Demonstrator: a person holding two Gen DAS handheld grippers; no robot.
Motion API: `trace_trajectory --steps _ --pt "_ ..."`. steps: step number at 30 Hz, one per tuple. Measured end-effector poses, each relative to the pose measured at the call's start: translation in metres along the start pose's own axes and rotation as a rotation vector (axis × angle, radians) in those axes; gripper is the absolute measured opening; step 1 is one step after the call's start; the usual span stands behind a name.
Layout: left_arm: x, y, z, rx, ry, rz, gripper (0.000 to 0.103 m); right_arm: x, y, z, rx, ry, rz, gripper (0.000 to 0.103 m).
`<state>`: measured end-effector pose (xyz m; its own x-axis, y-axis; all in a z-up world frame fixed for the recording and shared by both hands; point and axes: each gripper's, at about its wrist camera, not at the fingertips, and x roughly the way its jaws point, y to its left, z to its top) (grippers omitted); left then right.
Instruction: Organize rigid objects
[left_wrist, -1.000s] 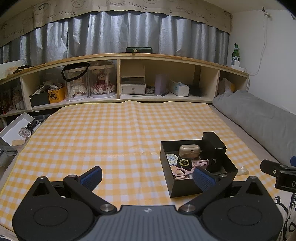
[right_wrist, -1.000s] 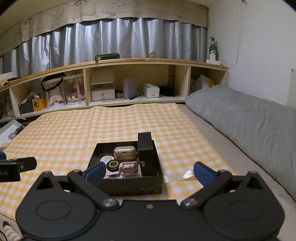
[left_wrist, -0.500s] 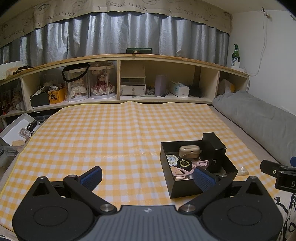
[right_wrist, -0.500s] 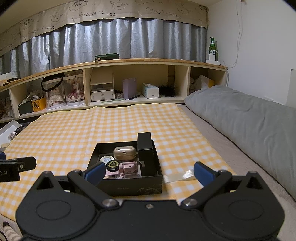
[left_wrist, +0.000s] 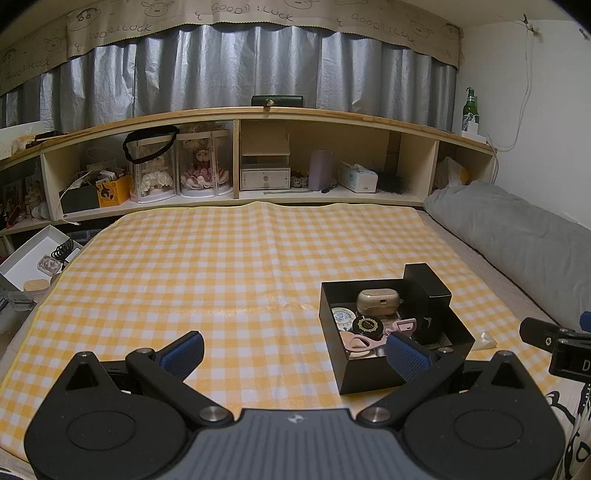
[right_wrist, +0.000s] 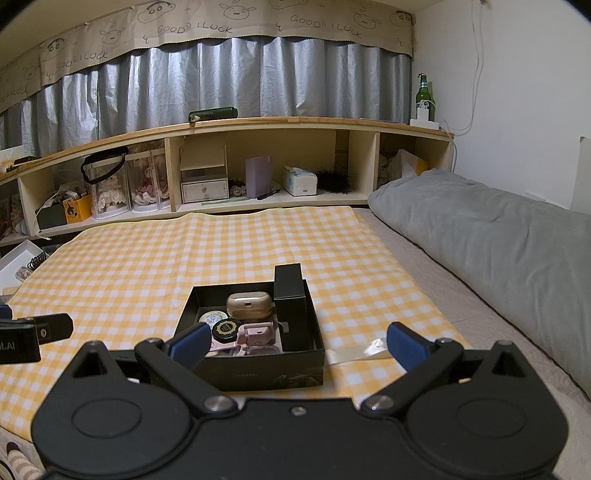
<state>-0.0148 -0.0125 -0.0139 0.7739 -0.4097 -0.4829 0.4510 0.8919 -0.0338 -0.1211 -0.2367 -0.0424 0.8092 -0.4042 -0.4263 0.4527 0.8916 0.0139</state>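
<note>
A yellow-and-white checked cloth (left_wrist: 229, 266) covers the bed, and on it sits an open black rectangular box (right_wrist: 255, 373). Inside lie a gold earbud case (right_wrist: 248, 305), a pink plastic clip (right_wrist: 255, 334), a round black-and-gold tin (right_wrist: 226, 328) and a tall black carton (right_wrist: 290, 295) standing upright. The left gripper (left_wrist: 293, 350) hovers with blue-padded fingers spread wide, holding nothing. The right gripper (right_wrist: 295, 345) is likewise wide apart and empty, just before the box. Nothing has shifted since the earlier frames.

Open black box (right_wrist: 258, 373) holds small items, upright.
</note>
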Motion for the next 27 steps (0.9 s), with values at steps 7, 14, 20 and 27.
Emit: trace_trajectory --steps 7,14,20,27 --pt "-0.0007 -0.0001 0.001 0.002 0.002 -0.004 0.103 0.0002 0.0 -0.0001 0.0 0.0 0.001 0.102" --pt "-0.0006 0.0017 0.001 0.0 0.001 -0.004 0.103 0.0002 -0.0005 -0.0002 0.0 0.0 0.0 0.102" --pt "-0.0004 0.0025 0.0011 -0.003 0.0 -0.004 0.103 0.0003 -0.0005 -0.0003 0.0 0.0 0.001 0.102" --pt "-0.0005 0.003 0.0006 0.0 0.001 -0.003 0.103 0.0002 -0.0001 -0.0004 0.002 0.0 0.0 0.102"
